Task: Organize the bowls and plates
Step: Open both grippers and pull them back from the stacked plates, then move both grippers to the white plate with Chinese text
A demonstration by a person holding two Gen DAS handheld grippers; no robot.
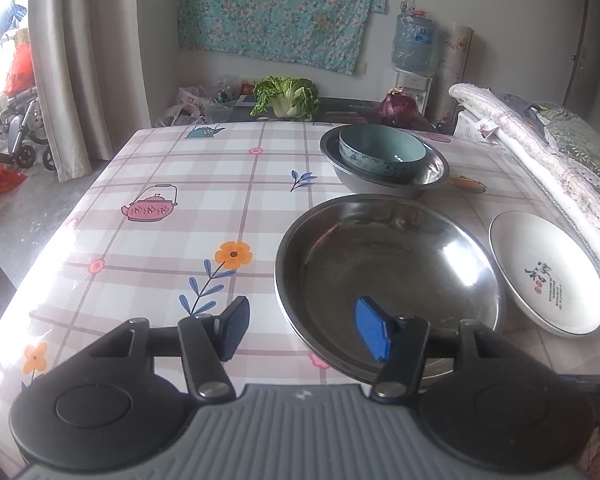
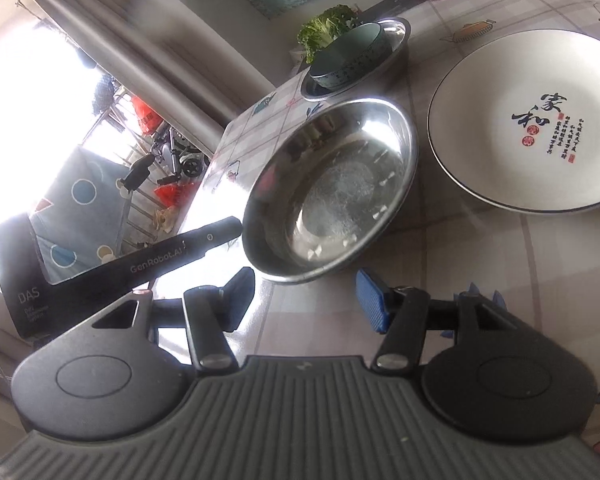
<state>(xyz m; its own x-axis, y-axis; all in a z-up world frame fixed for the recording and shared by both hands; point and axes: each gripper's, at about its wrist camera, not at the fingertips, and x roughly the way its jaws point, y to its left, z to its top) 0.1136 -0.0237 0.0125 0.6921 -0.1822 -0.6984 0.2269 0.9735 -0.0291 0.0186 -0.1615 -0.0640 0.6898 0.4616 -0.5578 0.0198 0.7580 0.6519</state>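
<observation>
Readable text first: the black arm of the left-hand device (image 2: 156,258) seen from the right wrist camera said "GenRobot.AI", and the dark box (image 2: 32,300) by it had "DAS" printed on it with smaller lines too blurry to make out. The white plate (image 2: 532,120) had big black Chinese calligraphy, 家和, plus small columns of characters and red seals I couldn't read. Using the big steel bowl (image 1: 388,280) as the landmark: it sat near the front edge of the bench (image 1: 160,220), nothing in it, just reflections. The white plate lay just to its right (image 1: 548,276), not touching as far as I could tell, also with nothing on it. Straight behind the big steel bowl was a smaller steel bowl (image 1: 432,176) with a teal ceramic bowl (image 1: 382,152) nested inside, patterned on the outside, and that one looked bare inside too. Further back past those were a leafy cabbage (image 1: 286,96), a red onion (image 1: 398,106) and a water jug (image 1: 414,42) with a label I couldn't read. The left claw (image 1: 304,330) was spread wide, holding nothing, its blue pad (image 1: 372,330) over the big steel bowl's near rim and the other pad outside to the left. The right claw (image 2: 306,300) was wide open too, gripping nothing, just in front of the same bowl.
</observation>
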